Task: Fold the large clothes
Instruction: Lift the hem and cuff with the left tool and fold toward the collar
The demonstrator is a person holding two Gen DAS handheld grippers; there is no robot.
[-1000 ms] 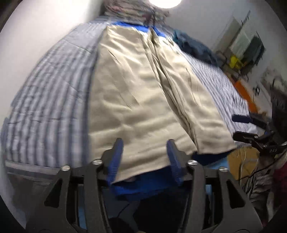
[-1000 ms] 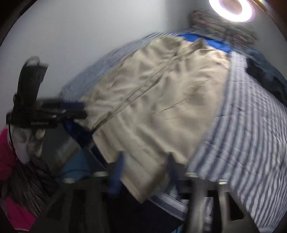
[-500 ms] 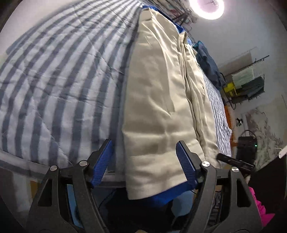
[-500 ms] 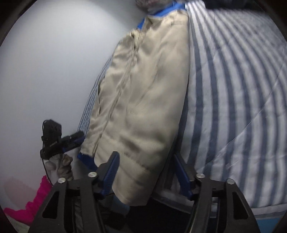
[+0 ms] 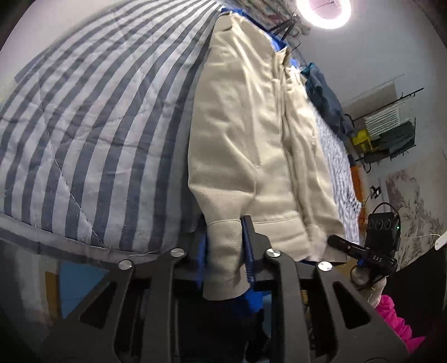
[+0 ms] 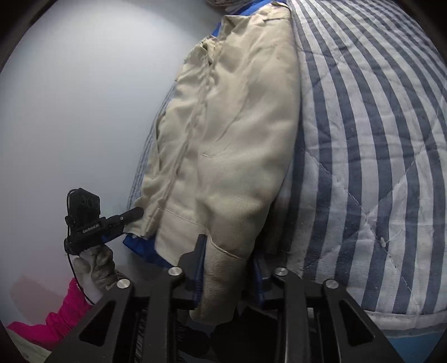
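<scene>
A beige jacket (image 5: 251, 125) with blue lining lies lengthwise on the striped bed; it also shows in the right wrist view (image 6: 237, 125). My left gripper (image 5: 226, 257) is shut on the jacket's ribbed cuff (image 5: 223, 262) at its near left corner, over the bed's edge. My right gripper (image 6: 227, 268) is shut on the other ribbed cuff (image 6: 220, 279) at the near right corner. Each gripper appears in the other's view, the right one (image 5: 360, 251) and the left one (image 6: 106, 220), at the jacket's hem.
The blue-and-white striped quilt (image 5: 92, 125) covers the bed on both sides of the jacket (image 6: 377, 139). A dark blue garment (image 5: 324, 95) lies further back. A ring light (image 5: 324, 11) shines above. A white wall (image 6: 83, 97) stands beside the bed.
Both grippers have moved in to the jacket's near corners and closed on the two cuffs; half a second ago both were open around them.
</scene>
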